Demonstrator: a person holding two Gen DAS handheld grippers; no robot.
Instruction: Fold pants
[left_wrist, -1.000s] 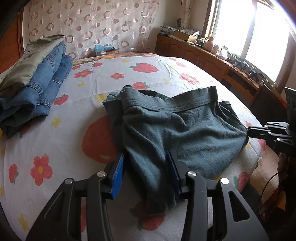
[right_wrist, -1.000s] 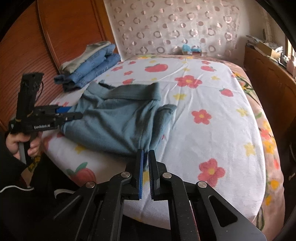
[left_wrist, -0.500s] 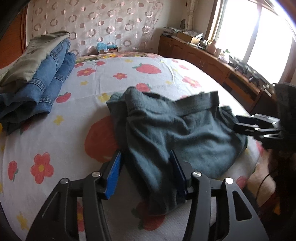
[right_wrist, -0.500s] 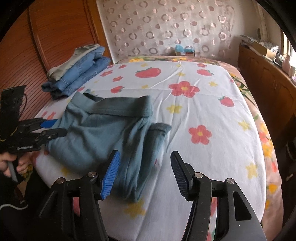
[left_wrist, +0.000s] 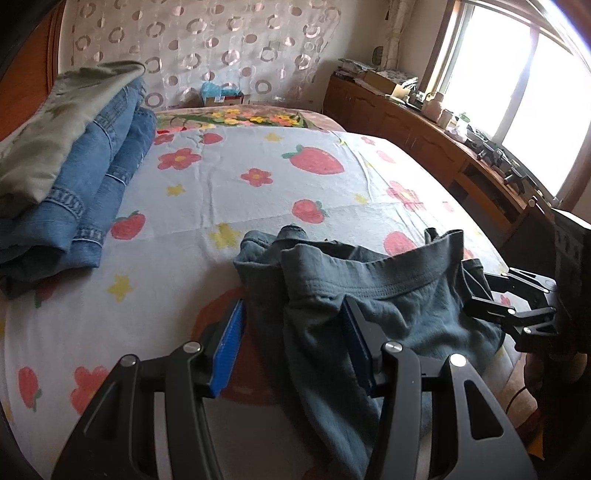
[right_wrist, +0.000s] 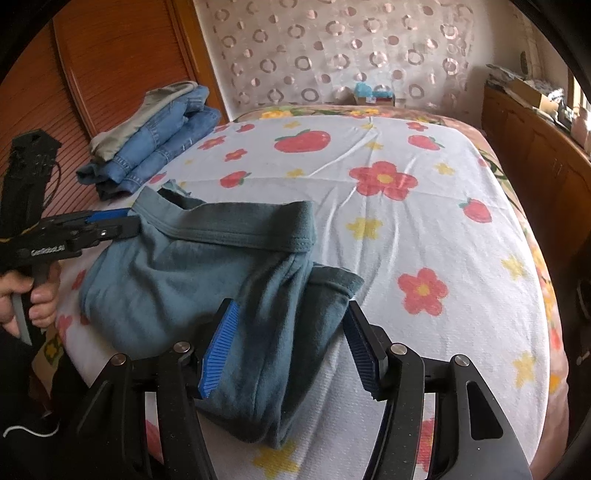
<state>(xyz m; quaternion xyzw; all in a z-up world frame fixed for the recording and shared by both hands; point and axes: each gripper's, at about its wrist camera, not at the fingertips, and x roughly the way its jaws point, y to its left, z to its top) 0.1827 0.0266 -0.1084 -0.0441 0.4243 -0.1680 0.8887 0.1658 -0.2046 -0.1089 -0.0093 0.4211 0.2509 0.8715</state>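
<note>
Grey-green pants (left_wrist: 399, 314) lie crumpled on the near edge of the strawberry-print bed, waistband facing the far side; they also show in the right wrist view (right_wrist: 207, 266). My left gripper (left_wrist: 291, 339) is open, its blue pads straddling one bunched end of the pants. My right gripper (right_wrist: 291, 336) is open, its pads straddling the other end, a bunched leg and cuff. In the right wrist view the left gripper (right_wrist: 125, 221) sits at the waistband's left corner. In the left wrist view the right gripper (left_wrist: 487, 295) sits at the pants' right side.
A stack of folded blue jeans with an olive garment on top (left_wrist: 74, 177) lies at the bed's far left, also in the right wrist view (right_wrist: 155, 136). A wooden cabinet with clutter (left_wrist: 461, 147) runs under the window on the right. The bed edge is near me.
My right gripper opened from shut and moved in over the pants' end. Both grippers moved forward over the fabric, and the pants bunched up toward the middle.
</note>
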